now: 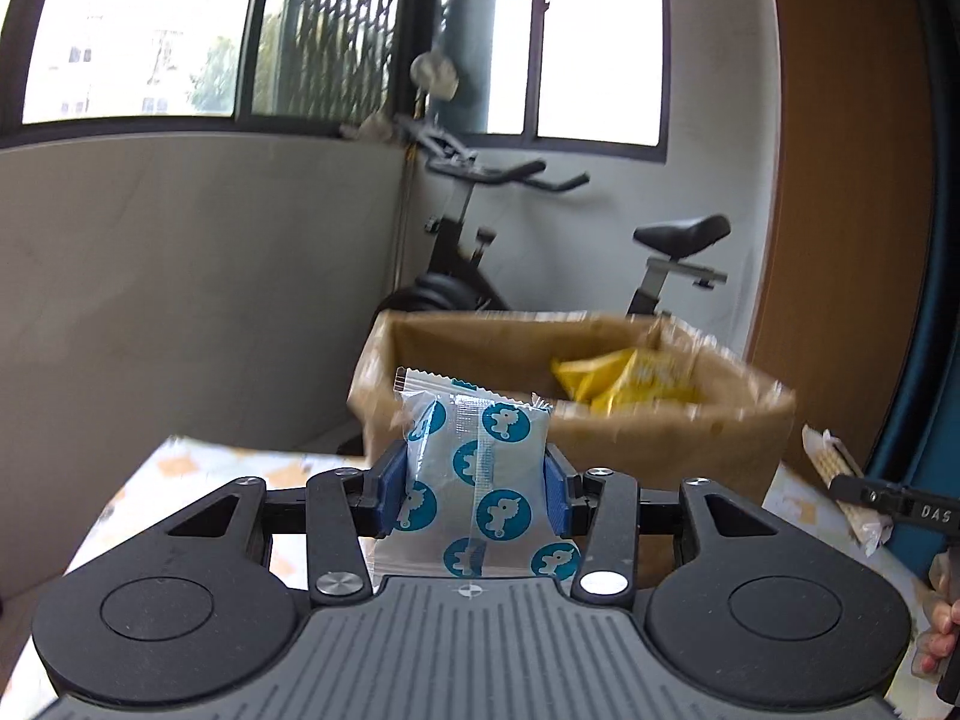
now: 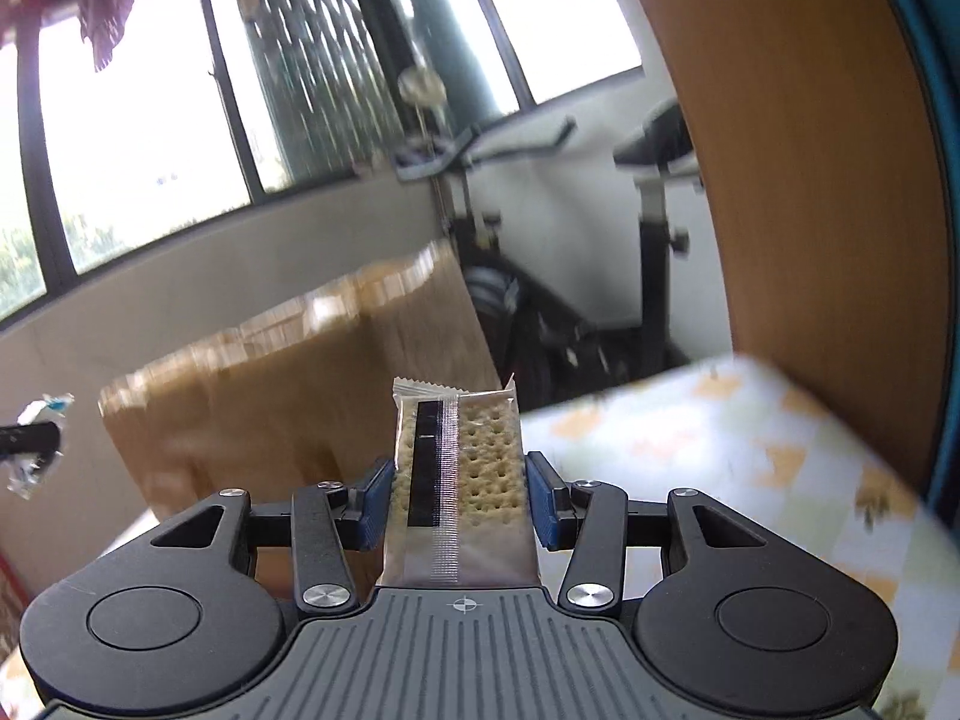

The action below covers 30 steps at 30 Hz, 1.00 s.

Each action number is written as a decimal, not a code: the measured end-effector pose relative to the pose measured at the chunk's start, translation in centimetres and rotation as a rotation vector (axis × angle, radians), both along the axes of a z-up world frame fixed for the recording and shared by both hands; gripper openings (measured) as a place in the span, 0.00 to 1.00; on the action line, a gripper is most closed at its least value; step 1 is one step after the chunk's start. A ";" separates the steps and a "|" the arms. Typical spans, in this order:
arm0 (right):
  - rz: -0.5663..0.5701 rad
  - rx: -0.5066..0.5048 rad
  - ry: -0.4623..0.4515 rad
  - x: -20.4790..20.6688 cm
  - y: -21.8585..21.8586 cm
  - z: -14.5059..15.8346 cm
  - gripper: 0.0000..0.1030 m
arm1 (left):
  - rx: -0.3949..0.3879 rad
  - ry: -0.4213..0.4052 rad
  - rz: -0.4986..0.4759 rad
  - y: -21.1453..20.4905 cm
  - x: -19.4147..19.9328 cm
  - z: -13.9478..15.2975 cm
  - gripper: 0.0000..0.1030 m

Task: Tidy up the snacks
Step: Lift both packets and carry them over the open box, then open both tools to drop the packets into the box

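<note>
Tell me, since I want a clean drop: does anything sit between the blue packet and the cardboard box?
Nothing visible does. The left gripper holds the blue packet just before the open cardboard box, where yellow packets already lie.

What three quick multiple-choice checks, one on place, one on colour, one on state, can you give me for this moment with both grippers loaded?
1. Where do the yellow packets lie?
A. inside the cardboard box
B. on the tablecloth
C. on the exercise bike seat

2. What colour are the round prints on the packet in the left gripper?
A. red
B. blue
C. green

3. What is the state of the right gripper?
A. open and empty
B. shut on a cracker packet
C. out of view

Key:
1 A: they show past the cardboard box rim, within its walls.
2 B: the blue-print packet bears blue circles with white figures.
3 B: both pads press the cracker packet.
</note>
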State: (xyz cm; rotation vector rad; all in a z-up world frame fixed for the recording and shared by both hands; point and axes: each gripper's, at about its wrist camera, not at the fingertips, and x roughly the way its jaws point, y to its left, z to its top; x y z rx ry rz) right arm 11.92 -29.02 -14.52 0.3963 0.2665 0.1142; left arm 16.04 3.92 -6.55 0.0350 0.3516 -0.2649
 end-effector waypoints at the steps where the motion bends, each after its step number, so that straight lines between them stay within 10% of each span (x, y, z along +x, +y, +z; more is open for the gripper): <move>1: 0.006 -0.003 -0.030 0.4 -0.1 1.1 0.42 | -0.008 -0.010 -0.009 -0.5 0.8 0.6 0.47; 8: 0.104 -0.089 -0.163 6.9 1.8 6.8 0.41 | -0.080 -0.031 -0.044 -4.9 7.0 2.7 0.47; 15: 0.162 -0.149 -0.140 12.6 5.4 6.1 0.41 | -0.014 0.015 0.001 -6.7 11.0 1.3 0.47; 30: 0.197 -0.146 -0.102 10.3 7.0 4.2 0.65 | -0.031 0.098 -0.007 -4.2 10.6 -1.1 0.69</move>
